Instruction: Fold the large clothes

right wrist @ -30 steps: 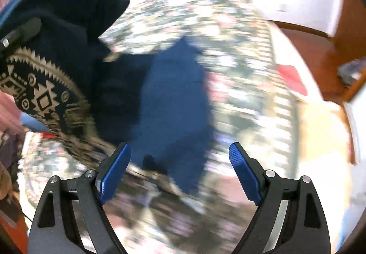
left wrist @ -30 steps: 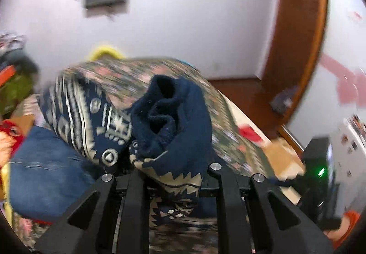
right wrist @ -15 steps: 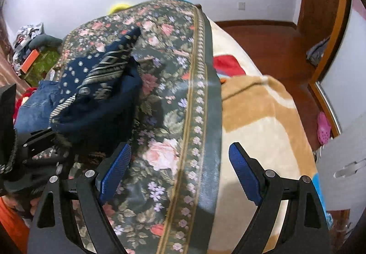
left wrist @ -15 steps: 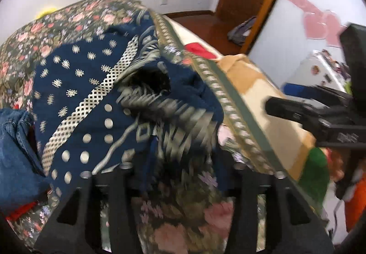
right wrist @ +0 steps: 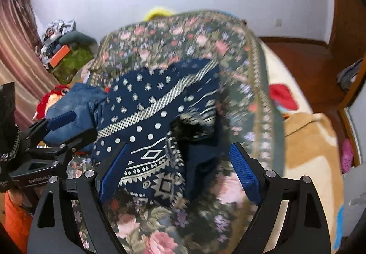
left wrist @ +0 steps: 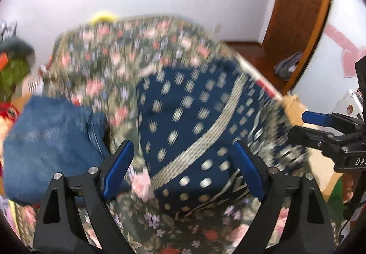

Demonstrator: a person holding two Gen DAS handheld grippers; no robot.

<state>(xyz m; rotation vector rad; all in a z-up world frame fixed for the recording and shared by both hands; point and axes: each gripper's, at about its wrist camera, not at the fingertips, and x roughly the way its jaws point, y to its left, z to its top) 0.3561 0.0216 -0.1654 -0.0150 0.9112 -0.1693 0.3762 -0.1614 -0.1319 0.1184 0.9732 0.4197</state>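
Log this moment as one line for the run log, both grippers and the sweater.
left gripper: open, empty | right gripper: open, empty | navy patterned sweater: bunched on floral bedspread, not yet folded flat | jeans: beside it

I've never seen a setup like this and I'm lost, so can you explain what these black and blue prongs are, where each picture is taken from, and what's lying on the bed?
There is no robot here. A person holds a hand tool in each hand, and each tool has two black fingers with blue pads and a wide-angle camera looking along them.

One picture looks out from the left gripper, the other from the right gripper. Each also catches the other tool at its edge.

On the bed lies a floral blanket. On it sits a navy patterned sweater, loosely bundled, with blue jeans beside it. A tan blanket covers the bed's other side.

Both grippers are open and hold nothing; the sweater lies in front of them. The pictures are partly motion-blurred.
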